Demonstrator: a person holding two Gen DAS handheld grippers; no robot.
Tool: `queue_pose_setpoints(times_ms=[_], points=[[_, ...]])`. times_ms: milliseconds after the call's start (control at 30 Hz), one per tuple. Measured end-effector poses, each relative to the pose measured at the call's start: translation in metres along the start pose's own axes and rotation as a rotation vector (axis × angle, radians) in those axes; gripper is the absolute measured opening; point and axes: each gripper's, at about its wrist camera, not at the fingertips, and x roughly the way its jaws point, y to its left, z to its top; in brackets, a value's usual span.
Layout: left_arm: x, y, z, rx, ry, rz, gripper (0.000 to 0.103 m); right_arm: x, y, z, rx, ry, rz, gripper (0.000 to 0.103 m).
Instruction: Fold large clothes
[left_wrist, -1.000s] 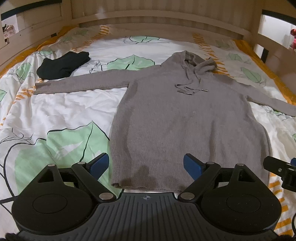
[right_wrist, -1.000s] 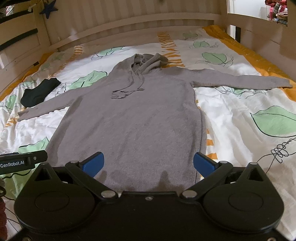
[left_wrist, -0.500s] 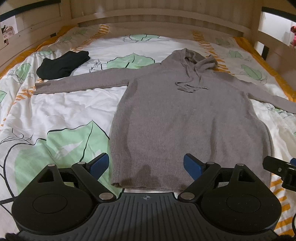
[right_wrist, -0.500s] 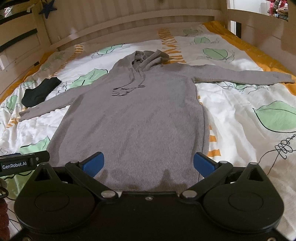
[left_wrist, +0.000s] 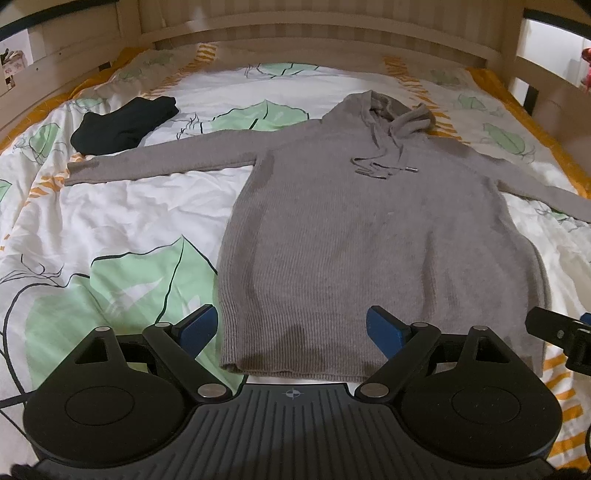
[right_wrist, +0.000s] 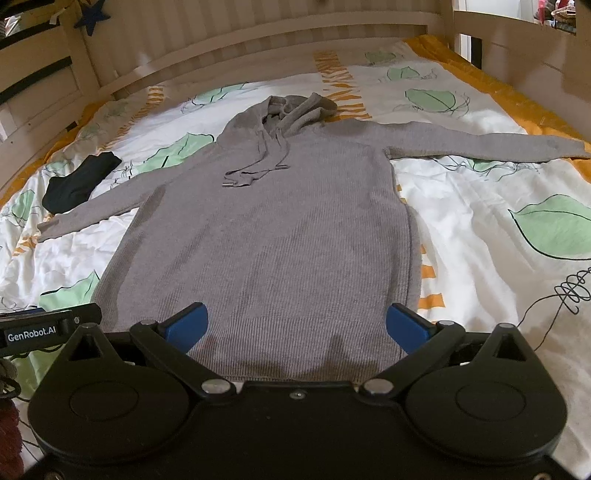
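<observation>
Grey knit hoodie (left_wrist: 373, 236): spread flat, face up, on the leaf-print duvet (left_wrist: 122, 221). Hood points at the headboard, hem sits right under both cameras, drawstrings lie loose on the chest.

Sleeves: both stretched straight out to the sides. Left one (left_wrist: 162, 162) ends just beside a black folded garment (left_wrist: 122, 123), right one (right_wrist: 484, 144) runs toward the orange edge of the bedding.

Left gripper (left_wrist: 291, 328): blue fingers spread wide, nothing in them, hanging over the hem near the hoodie's left bottom corner.

Right gripper (right_wrist: 295, 325): same deal, wide apart and empty, hovering over the hem toward the right corner.

What changed: honestly almost nothing. Compared with a second ago the hoodie hasn't shifted at all, and both views have just drifted a touch, the right one sitting a little closer over the fabric. No pinch, no lift.

What that means: my guess is the laying-out part is done and folding hasn't started yet. Garment looks smooth enough to go.

Likely next: probably a sleeve gets brought in over the body, or the hem corners get grabbed, can't say which.

Watch out: soft knit could bunch or drag the duvet if only one layer is caught.
</observation>
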Motion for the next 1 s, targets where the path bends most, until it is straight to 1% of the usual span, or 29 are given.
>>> queue_pose_setpoints(times_ms=[400,800,867,933,1000], points=[[0.007,-0.001,0.003,0.005,0.017,-0.001,0.088,0.007,0.0,0.004,0.001,0.022,0.011,0.102],[0.025,0.004,0.016,-0.003,0.04,-0.005,0.088,0.026,0.003,0.016,0.007,0.059,0.04,0.102],[0.029,0.005,0.02,-0.007,0.043,-0.017,0.088,0.03,0.004,0.019,0.009,0.066,0.047,0.102],[0.036,0.01,0.025,-0.018,0.046,-0.049,0.088,0.036,0.004,0.024,0.01,0.074,0.058,0.102],[0.044,0.018,0.032,-0.05,0.052,-0.114,0.088,0.043,0.004,0.029,0.01,0.083,0.073,0.102]])
